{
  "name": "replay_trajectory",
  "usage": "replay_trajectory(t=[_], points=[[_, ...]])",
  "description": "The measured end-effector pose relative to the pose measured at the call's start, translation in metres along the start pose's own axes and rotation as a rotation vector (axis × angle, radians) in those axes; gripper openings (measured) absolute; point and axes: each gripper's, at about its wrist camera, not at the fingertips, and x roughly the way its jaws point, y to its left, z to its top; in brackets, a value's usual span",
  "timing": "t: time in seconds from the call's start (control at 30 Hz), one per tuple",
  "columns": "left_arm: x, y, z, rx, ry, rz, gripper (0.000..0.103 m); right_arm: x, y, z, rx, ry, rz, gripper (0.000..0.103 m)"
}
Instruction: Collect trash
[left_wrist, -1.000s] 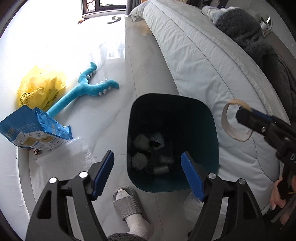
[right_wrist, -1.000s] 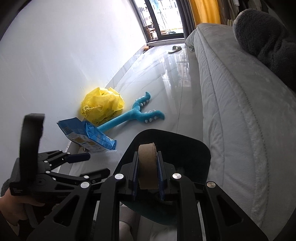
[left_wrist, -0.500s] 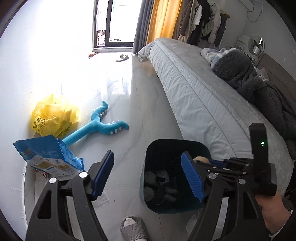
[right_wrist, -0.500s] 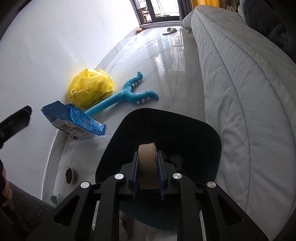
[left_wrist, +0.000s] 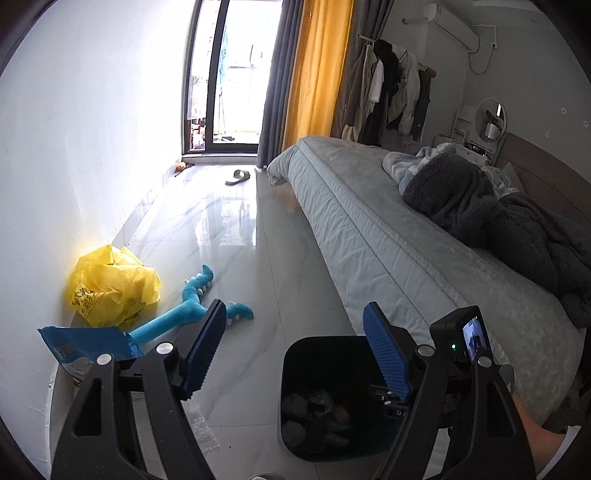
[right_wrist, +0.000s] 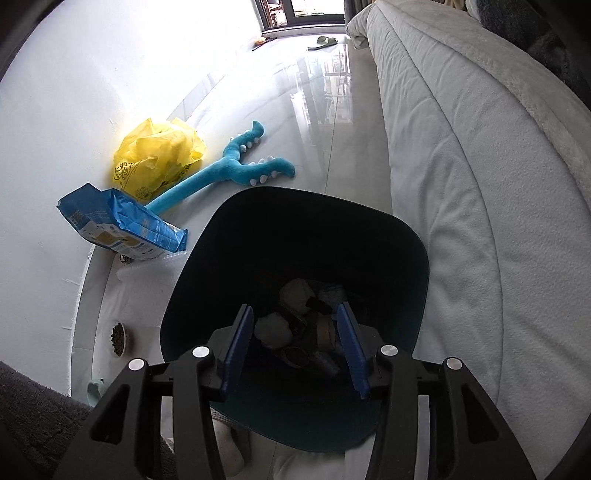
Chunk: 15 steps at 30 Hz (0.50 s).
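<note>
The right claw (right_wrist: 293, 347) is opening over the bin (right_wrist: 413, 258) with nothing between its pads, and the left claw (left_wrist: 295, 347) is wide open and empty. The yellow bag (right_wrist: 159, 155), upper left on the floor, looks light and crinkly, so pinch a bunched fold.

Glossy pale marble-look floor (right_wrist: 332, 122), mirror-smooth. Crinkled yellow plastic bag (right_wrist: 159, 155) at ten o'clock of matt dark plastic bin (right_wrist: 229, 236); shiny blue foil pouch (right_wrist: 122, 225) at nine. Fuzzy teal plush toy (right_wrist: 229, 162). Quilted matt cloth bedcover (right_wrist: 480, 166) at three.
</note>
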Motion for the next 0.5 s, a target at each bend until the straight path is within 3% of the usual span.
replay_trajectory(t=[0.23,0.37,0.5], points=[[-0.023,-0.017,0.014,0.032,-0.067,-0.029,0.092,-0.023,0.002,-0.003,-0.007,-0.041,0.026,0.054],[-0.037,-0.028,0.019,0.051,-0.082,-0.036,0.096,-0.054,0.004,-0.004,-0.022,-0.109,0.048,0.058],[-0.047,-0.042,0.023,0.058,-0.084,-0.03,0.098,-0.099,0.003,-0.005,-0.046,-0.216,0.03,0.068]])
